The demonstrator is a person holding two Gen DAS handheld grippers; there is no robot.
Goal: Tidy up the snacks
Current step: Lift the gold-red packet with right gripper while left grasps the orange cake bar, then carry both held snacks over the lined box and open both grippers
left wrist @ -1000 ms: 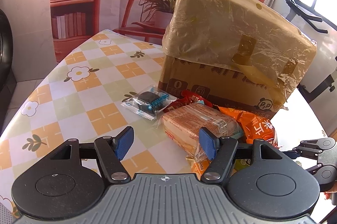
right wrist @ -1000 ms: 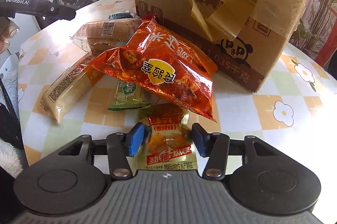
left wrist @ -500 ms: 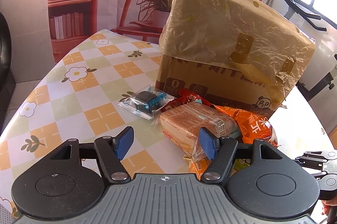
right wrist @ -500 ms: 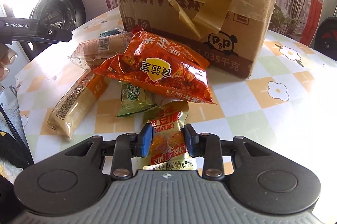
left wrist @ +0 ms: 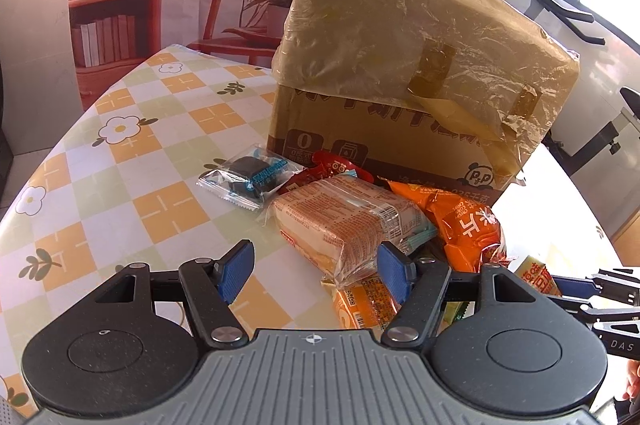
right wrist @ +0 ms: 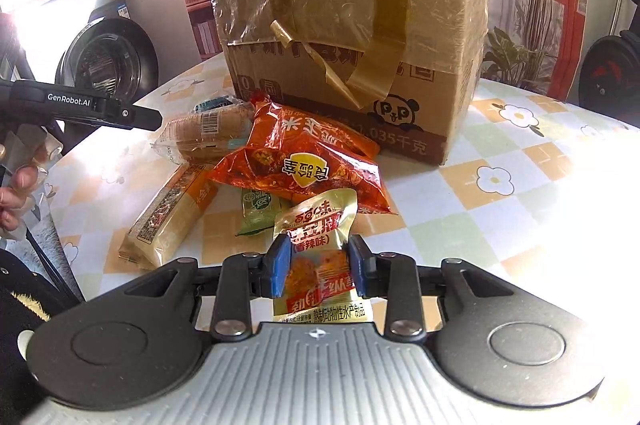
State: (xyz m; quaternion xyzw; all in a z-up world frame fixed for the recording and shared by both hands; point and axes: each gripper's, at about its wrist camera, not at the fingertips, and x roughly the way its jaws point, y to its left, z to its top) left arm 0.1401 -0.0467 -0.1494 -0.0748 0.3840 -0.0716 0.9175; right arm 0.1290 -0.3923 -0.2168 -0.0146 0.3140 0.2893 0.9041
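We have the box (right wrist: 352, 37) standing on the table (right wrist: 520, 185), taped and film-wrapped, top not visibly open from either wrist view, with the snack pile touching its front face. Biggest in the pile is the orange bag (right wrist: 308, 161), leaning against the box; left of it in the right wrist view sits the bread pack (left wrist: 344, 221), then the long bar (right wrist: 168, 217) angled toward us, and a small green packet (right wrist: 258, 211) tucked under the bag's near edge. A clear cookie packet (left wrist: 250, 177) lies apart on the far left. Our right gripper (right wrist: 318, 267) has just narrowed onto the yellow pouch (right wrist: 316, 245): both blue pads pinch its sides, long axis running straight out along the fingers, top end sticking up toward the bag, seemingly lifted off the cloth. So the pouch is already in hand; the box lies dead ahead of it, beyond the pile. Our left gripper (left wrist: 316, 269) stands wide with nothing between the pads, the bread pack just ahead of its right pad, long axis slanting across the fingers, so the left is the nearer hand for that one.
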